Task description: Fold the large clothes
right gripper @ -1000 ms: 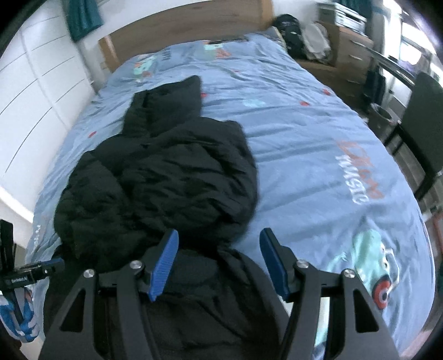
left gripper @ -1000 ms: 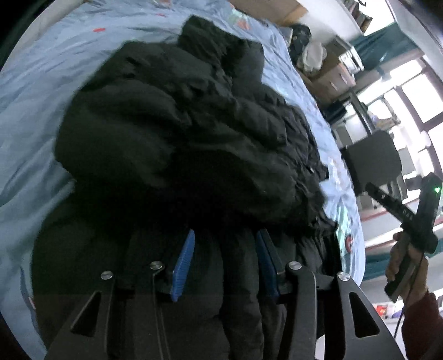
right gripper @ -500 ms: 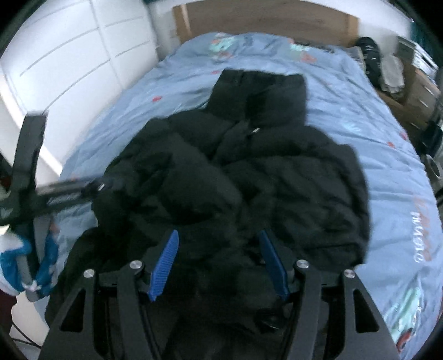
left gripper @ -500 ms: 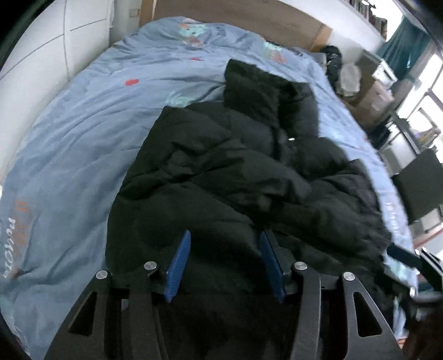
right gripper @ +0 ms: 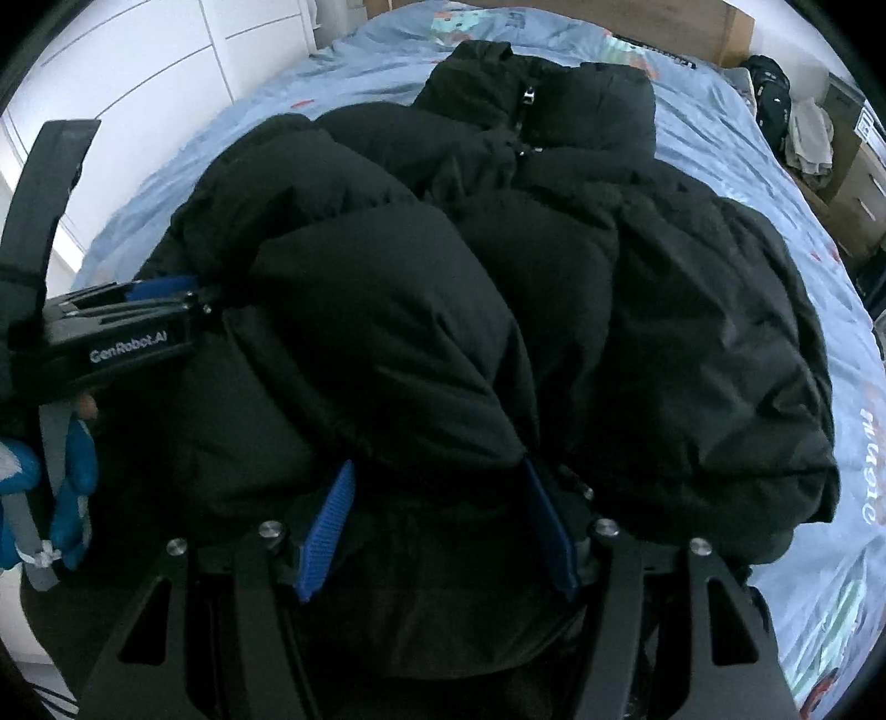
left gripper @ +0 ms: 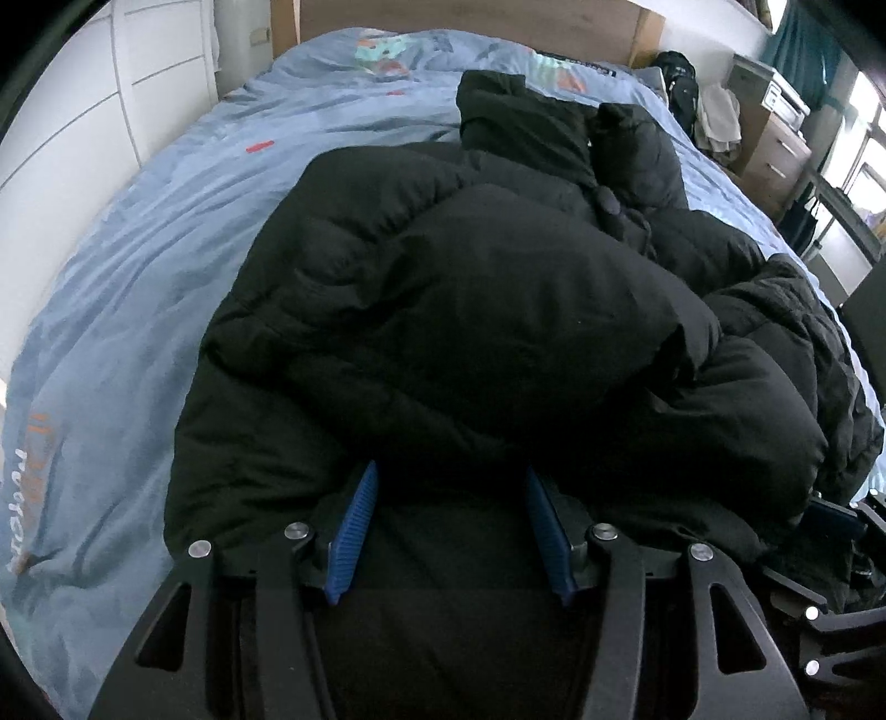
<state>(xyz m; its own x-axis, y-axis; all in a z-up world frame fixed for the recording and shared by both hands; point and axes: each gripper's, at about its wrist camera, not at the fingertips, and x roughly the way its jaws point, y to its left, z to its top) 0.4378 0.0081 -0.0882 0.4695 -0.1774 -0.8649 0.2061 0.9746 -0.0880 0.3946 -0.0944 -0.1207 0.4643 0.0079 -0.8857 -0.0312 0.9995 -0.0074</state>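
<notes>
A large black puffer jacket lies bunched on the blue bed, collar toward the headboard. It also fills the right wrist view. My left gripper is open, its blue pads pushed against the jacket's near hem, fabric bulging over the tips. My right gripper is open too, its fingertips tucked under a puffed fold at the near edge. The left gripper also shows at the left of the right wrist view, at the jacket's side.
White wardrobe doors stand left of the bed. A wooden headboard is at the far end. Drawers with clothes and a bag stand at the far right. A dark chair is beside the bed's right edge.
Both grippers have swung to face the headboard and moved in close to the jacket's near edge. The jacket now fills both views and bulges over the fingertips.
</notes>
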